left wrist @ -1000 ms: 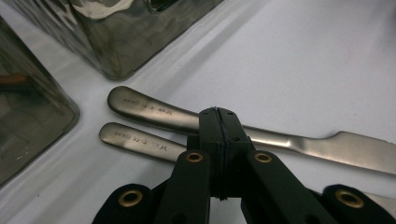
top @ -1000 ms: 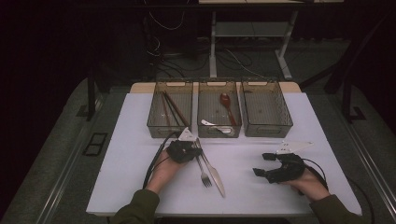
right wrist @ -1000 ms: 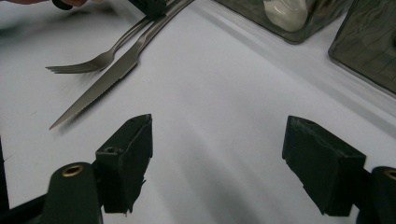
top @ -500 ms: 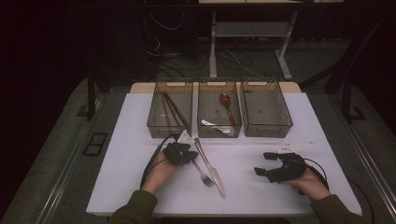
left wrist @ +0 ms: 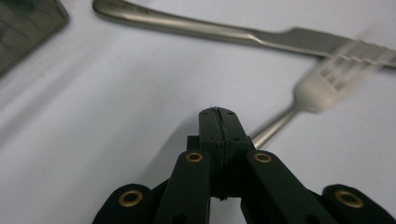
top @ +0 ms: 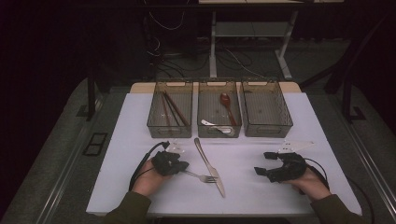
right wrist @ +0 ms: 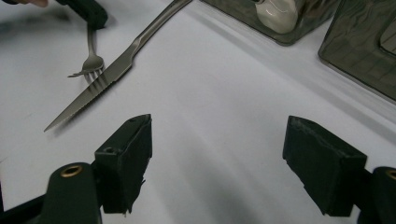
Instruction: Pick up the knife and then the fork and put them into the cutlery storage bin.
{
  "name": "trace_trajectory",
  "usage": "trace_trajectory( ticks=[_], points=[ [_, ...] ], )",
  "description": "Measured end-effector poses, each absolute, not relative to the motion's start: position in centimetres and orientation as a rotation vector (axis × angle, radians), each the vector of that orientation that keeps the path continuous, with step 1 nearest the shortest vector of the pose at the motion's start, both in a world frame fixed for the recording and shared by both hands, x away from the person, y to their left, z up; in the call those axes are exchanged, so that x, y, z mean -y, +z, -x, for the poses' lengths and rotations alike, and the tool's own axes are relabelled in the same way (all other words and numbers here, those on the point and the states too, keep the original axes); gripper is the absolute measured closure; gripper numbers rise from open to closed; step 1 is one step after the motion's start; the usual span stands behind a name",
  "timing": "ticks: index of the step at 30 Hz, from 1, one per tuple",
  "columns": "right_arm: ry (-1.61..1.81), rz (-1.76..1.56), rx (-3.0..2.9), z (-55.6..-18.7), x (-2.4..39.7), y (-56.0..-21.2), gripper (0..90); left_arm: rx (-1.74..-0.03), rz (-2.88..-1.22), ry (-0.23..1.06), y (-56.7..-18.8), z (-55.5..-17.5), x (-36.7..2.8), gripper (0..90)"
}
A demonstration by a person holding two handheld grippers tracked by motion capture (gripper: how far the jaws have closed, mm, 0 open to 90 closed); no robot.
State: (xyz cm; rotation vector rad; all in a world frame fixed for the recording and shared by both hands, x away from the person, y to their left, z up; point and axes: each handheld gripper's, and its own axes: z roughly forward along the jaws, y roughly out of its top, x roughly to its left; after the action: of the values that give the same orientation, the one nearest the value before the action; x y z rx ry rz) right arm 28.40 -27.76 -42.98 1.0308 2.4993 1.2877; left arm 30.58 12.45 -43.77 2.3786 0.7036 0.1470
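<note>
- Clearly, the left gripper (top: pixel 180 166) has its jaws pressed fully together, and the handle of the fork (top: pixel 201 177) comes out from their right side, so the jaws appear clamped on the handle's end.
- In the left gripper view, the closed tip (left wrist: pixel 218 122) shows no gap, and the fork's (left wrist: pixel 314 91) handle slants up and to the right from beside it, its head blurred.
- Seen from the high view, the fork lies on the white table (top: pixel 140 140) at the near left of centre, with its tines pointing right and reaching the knife (top: pixel 209 166).
- That knife lies at a slant near the table's middle, handle toward the far side and blade tip toward the near side.
- On the near right, the right gripper (top: pixel 265 163) rests with its jaws spread wide and nothing between them; bare table shows between its pads (right wrist: pixel 125 158).
- Knife and fork lie well apart from the right gripper, off to its left.
- Along the far side stand three trays: the left tray (top: pixel 154 125) holds dark sticks, the middle tray (top: pixel 201 95) a brown spoon (top: pixel 228 106) and a pale one.
</note>
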Motion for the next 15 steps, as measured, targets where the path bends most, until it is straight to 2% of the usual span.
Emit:
trace_trajectory(
  ticks=[8,11,12,15],
  points=[
    [1.284,-1.028,-2.505,-28.4,27.7,-42.9,23.6,-0.641,-2.37,0.047,-43.9,-28.0,-13.7,88.9],
    [1.288,-1.029,-2.504,-28.4,27.7,-42.9,23.6,-0.585,-2.314,0.026,-43.6,-27.5,-13.5,88.4],
    [1.287,-1.029,-2.506,-28.4,27.7,-42.9,23.6,-0.584,-2.291,0.017,-43.4,-27.4,-13.2,82.6],
    [1.292,-1.025,-2.507,-28.5,27.7,-42.9,23.5,-0.54,-2.294,0.021,-43.3,-27.4,-12.1,76.3]
  ],
)
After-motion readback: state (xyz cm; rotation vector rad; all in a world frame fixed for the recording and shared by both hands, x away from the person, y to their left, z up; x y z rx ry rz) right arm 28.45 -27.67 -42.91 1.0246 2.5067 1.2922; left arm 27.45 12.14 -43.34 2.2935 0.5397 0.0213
